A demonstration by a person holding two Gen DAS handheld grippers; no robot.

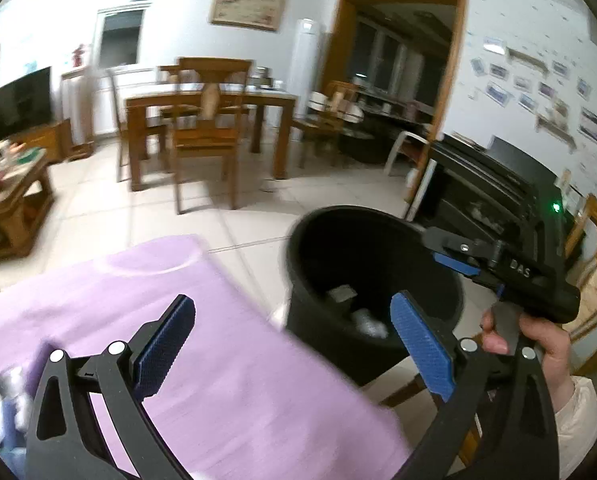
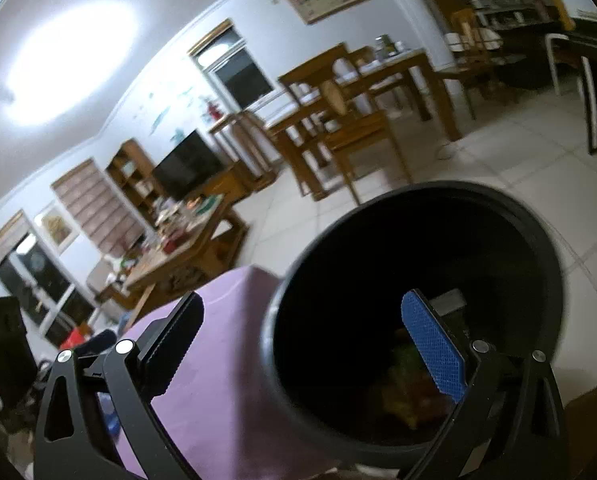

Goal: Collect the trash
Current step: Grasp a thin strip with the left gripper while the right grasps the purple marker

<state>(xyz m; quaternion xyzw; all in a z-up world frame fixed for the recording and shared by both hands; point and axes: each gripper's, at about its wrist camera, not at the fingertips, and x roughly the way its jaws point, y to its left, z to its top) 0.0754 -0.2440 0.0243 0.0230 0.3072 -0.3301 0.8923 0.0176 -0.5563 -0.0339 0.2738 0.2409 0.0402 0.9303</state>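
Note:
A black round trash bin [image 1: 374,280] stands off the right edge of the purple-covered table [image 1: 218,360]. Crumpled scraps [image 1: 368,320] lie at its bottom. My left gripper [image 1: 294,344] is open and empty over the table edge, its right pad in front of the bin. My right gripper [image 1: 454,258] reaches in from the right at the bin's rim. In the right wrist view the bin [image 2: 418,300] fills the middle, colourful wrappers [image 2: 410,392] lie inside, and my right gripper [image 2: 310,344] is open and empty, its right pad over the bin's mouth.
Silvery crumpled items [image 1: 6,396] lie at the table's left edge. A wooden dining table with chairs [image 1: 206,120] stands behind on tile floor. A cluttered coffee table [image 1: 6,184] is at left, a black piano [image 1: 494,184] at right.

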